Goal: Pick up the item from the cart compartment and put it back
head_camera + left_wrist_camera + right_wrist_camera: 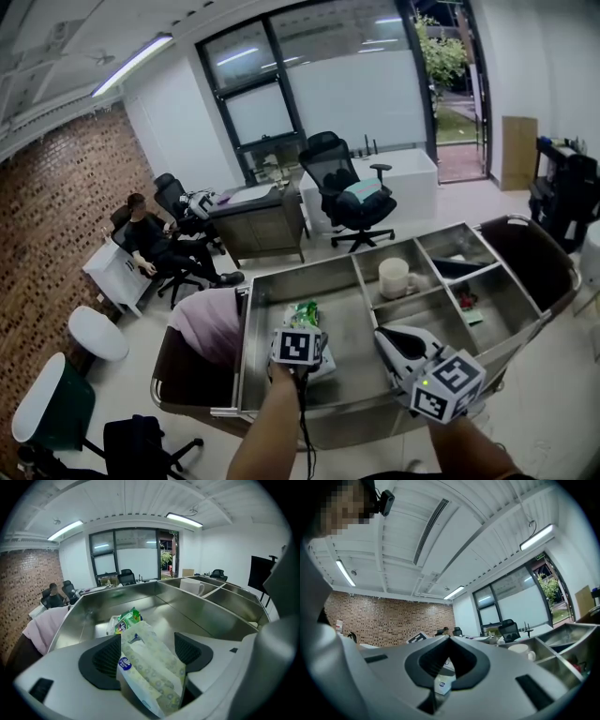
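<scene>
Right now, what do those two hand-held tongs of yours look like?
Both have pale grey shells with dark pads inside. The left tongs and right tongs each carry a cube of black-and-white square markers; a small green light glows on the right one. A black cable trails from the left. No sleeves show.
</scene>
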Demonstrator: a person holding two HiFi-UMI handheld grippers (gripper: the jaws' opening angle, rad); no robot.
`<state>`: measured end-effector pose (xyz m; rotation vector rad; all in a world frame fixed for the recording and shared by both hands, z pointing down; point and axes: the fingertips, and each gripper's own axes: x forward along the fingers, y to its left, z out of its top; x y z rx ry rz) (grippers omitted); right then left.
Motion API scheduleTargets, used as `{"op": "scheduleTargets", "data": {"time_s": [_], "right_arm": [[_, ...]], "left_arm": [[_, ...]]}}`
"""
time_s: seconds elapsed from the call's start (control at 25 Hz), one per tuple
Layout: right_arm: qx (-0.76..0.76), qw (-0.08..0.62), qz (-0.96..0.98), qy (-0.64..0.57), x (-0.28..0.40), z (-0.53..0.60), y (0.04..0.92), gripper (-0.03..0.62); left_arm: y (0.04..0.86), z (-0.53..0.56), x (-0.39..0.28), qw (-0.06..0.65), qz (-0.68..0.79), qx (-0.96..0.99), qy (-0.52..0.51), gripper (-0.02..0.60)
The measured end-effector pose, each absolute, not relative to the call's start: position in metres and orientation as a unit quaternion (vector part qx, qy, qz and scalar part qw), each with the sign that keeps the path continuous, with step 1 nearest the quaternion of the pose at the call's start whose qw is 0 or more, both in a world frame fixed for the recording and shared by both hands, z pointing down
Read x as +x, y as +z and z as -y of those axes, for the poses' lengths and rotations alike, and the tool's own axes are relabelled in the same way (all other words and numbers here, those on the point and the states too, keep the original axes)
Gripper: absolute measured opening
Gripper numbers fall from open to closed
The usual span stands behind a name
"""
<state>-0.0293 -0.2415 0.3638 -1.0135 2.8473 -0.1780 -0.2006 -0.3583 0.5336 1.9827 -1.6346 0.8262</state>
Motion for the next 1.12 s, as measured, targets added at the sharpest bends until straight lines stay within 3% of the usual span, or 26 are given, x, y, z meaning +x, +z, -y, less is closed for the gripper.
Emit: {"op": "scheduleTargets", "data": {"time_s": [0.28,0.4,0.56,1.12], "right_arm": [[-0.337,0.057,-0.938,-0.059,-0.028,0.244,0.364,0.012],[-0.336,0.057,-0.938,-0.058,-0.029,0.244,0.363,0.012],[-0.336,0.057,-0.938,-0.059,-0.03,0.244,0.364,0.012],[-0.33,0.053,-0.941,-0.054,-0.034,0.239,0.359,0.012]], "left_arm": [[0.556,0.353,-0.209,0.251,0.579,0.689,0.356,0.331],[0.559,0.355,-0.21,0.247,0.58,0.694,0.349,0.167],[0.566,0.351,-0.211,0.256,0.573,0.696,0.347,0.034],[0.507,0.364,-0.193,0.195,0.588,0.745,0.248,0.012]]}}
